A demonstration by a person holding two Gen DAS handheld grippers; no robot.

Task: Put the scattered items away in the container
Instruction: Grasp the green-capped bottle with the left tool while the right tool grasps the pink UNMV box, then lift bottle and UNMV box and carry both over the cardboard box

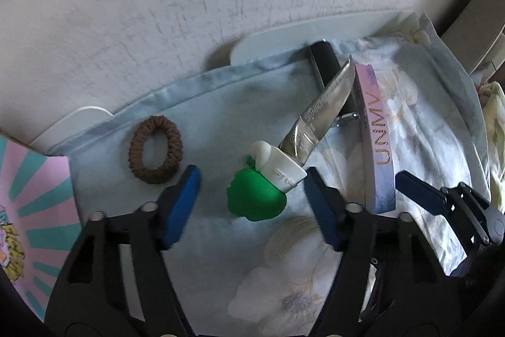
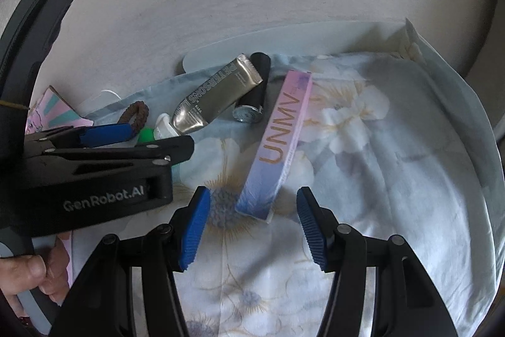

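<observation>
On a floral cloth point(image 1: 221, 103) lie a brown hair tie point(image 1: 156, 149), a silver tube point(image 1: 322, 112) with a white cap, a green lump point(image 1: 255, 198) under that cap, a black cylinder point(image 1: 325, 62) and a pink-blue UNMV box point(image 1: 377, 141). My left gripper point(image 1: 254, 206) is open around the green lump and the cap, with gaps on both sides. My right gripper point(image 2: 252, 229) is open, its pads on either side of the near end of the UNMV box point(image 2: 277, 141) without touching it. One of its fingers point(image 1: 419, 196) shows beside the box in the left wrist view.
A pink and teal printed box point(image 1: 34, 210) lies at the left edge. A white flat rim point(image 1: 284, 33) shows past the cloth, against a pale wall. A person's hand point(image 2: 25, 270) holds the left gripper point(image 2: 151, 138). The two grippers are close together.
</observation>
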